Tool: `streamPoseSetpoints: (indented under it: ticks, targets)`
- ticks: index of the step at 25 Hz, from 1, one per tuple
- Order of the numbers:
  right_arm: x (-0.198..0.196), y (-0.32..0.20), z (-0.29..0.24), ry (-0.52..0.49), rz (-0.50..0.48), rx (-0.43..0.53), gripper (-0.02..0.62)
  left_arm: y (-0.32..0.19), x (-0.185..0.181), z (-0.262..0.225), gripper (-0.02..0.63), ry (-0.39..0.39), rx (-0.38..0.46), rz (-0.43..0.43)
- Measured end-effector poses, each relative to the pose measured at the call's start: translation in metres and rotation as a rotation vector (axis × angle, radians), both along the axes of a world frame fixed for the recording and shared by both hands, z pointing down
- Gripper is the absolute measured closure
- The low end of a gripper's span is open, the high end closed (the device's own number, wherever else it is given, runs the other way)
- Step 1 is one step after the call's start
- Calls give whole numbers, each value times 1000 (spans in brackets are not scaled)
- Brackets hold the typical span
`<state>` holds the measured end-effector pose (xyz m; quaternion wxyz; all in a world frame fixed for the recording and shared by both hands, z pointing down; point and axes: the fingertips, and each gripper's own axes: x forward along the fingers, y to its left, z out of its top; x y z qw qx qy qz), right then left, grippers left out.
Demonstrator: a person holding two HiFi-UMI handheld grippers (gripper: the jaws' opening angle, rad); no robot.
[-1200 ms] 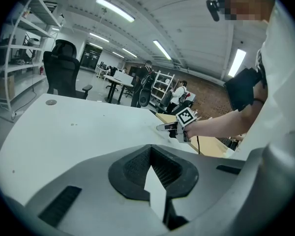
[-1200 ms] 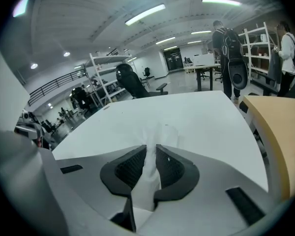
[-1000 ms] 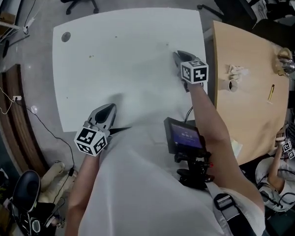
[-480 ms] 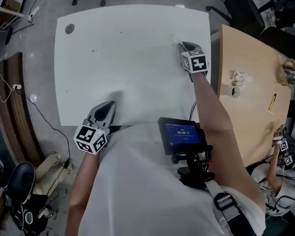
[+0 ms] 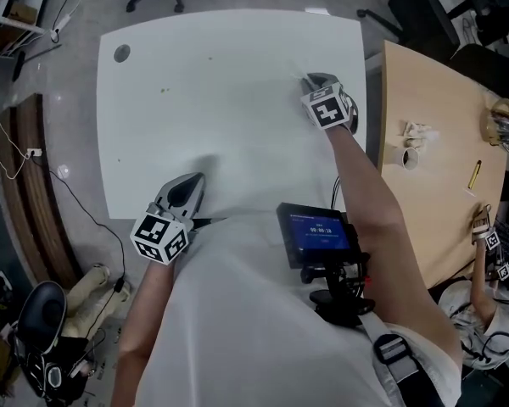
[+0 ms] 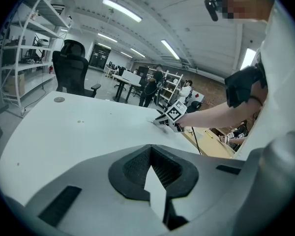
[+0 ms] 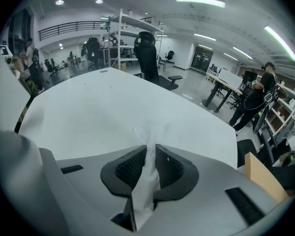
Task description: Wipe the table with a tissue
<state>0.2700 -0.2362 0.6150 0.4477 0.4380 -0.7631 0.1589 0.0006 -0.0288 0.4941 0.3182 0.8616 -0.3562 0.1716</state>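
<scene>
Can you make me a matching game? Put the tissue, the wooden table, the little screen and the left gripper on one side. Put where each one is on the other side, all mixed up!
Things:
1. tissue
2. wooden table
3. little screen
4. left gripper

Places:
A. over the near edge of the white table
B. pinched between the jaws of the right gripper
C. just to the right of the white table
D. in front of the person's white shirt

Pairs: 1-B, 2-C, 3-D, 4-A
</scene>
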Motion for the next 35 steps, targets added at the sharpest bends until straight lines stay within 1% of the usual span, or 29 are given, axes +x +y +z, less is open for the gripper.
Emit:
streamPoseSetpoints:
  ticks: [4, 10, 18, 20, 21, 23, 25, 28, 31, 35]
  targets:
    - [-9, 1, 2, -10, -3, -35, 535, -1, -1, 1, 600, -4, -1, 1]
    - [-32, 11, 2, -17, -60, -65, 537, 1, 0, -1, 600, -2, 5, 9]
    - [-81, 42, 3, -69, -222, -122, 537, -1, 0, -4, 601, 1, 15, 10]
    - [-91, 51, 3, -89, -268, -149, 537, 0, -1, -4, 601, -2, 17, 10]
    - [-98, 57, 3, -125, -292, -175, 537, 0, -2, -5, 601, -4, 17, 9]
    - [-113, 73, 0, -248, -331, -233, 537, 1, -3, -7, 600, -8, 23, 4]
    - [-126, 86, -6, -353, -348, -255, 537, -1, -3, -9, 601, -11, 34, -2]
    - [-134, 96, -19, -434, -333, -240, 537, -4, -7, -15, 601, -12, 47, -17]
    - [-138, 95, -39, -536, -282, -213, 535, -9, -8, -21, 600, -14, 64, -27]
    - [-134, 90, -67, -656, -206, -143, 537, -9, -7, -25, 601, -31, 75, -12]
